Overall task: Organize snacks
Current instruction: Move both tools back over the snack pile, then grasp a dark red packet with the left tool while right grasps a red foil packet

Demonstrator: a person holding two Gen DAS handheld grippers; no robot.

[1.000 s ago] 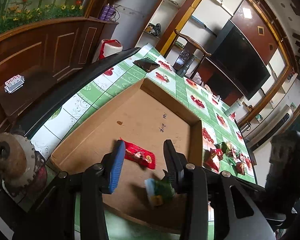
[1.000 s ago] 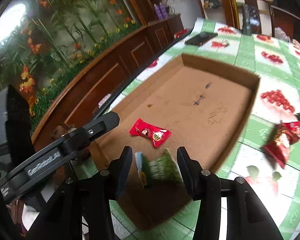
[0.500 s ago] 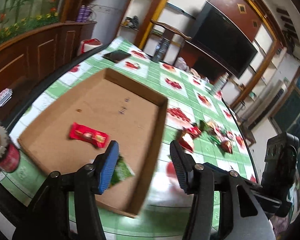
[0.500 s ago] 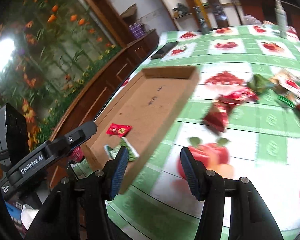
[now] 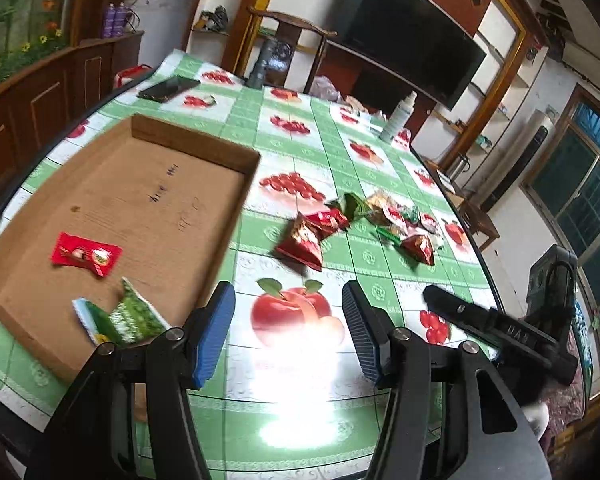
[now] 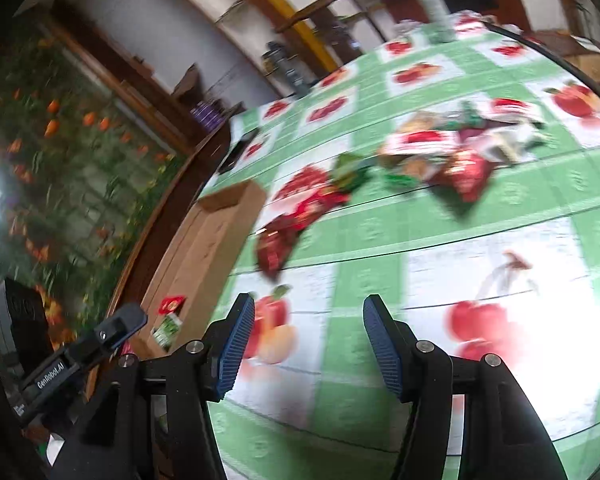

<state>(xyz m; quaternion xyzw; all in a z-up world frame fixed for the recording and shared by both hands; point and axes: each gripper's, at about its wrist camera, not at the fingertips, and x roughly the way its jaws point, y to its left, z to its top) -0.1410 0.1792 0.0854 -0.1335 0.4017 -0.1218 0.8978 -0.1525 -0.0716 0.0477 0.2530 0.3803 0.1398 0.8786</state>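
A shallow cardboard tray (image 5: 196,148) lies on the left of the fruit-print tablecloth. In it lie a red packet (image 5: 86,254) and a green packet (image 5: 124,318). To its right, a red bag (image 5: 302,242) sits at the near end of a heap of several snacks (image 5: 380,216). My left gripper (image 5: 288,320) hangs open over a printed apple, right of the tray, with nothing in it. My right gripper (image 6: 310,320) is over bare cloth short of the red bag (image 6: 278,244) and the heap (image 6: 452,148). Its jaws are opening and hold nothing. The tray (image 6: 204,248) is at its left.
A dark phone (image 5: 168,88) lies beyond the tray. A white spray bottle (image 5: 398,116) and a dark bottle (image 5: 266,64) stand at the table's far side. A wooden chair and a TV cabinet are behind. The table's dark rim curves along both sides.
Both grippers swung right, from over the tray to over the tablecloth. The green packet left the right gripper's jaws and now lies in the tray. Both pairs of jaws widened.
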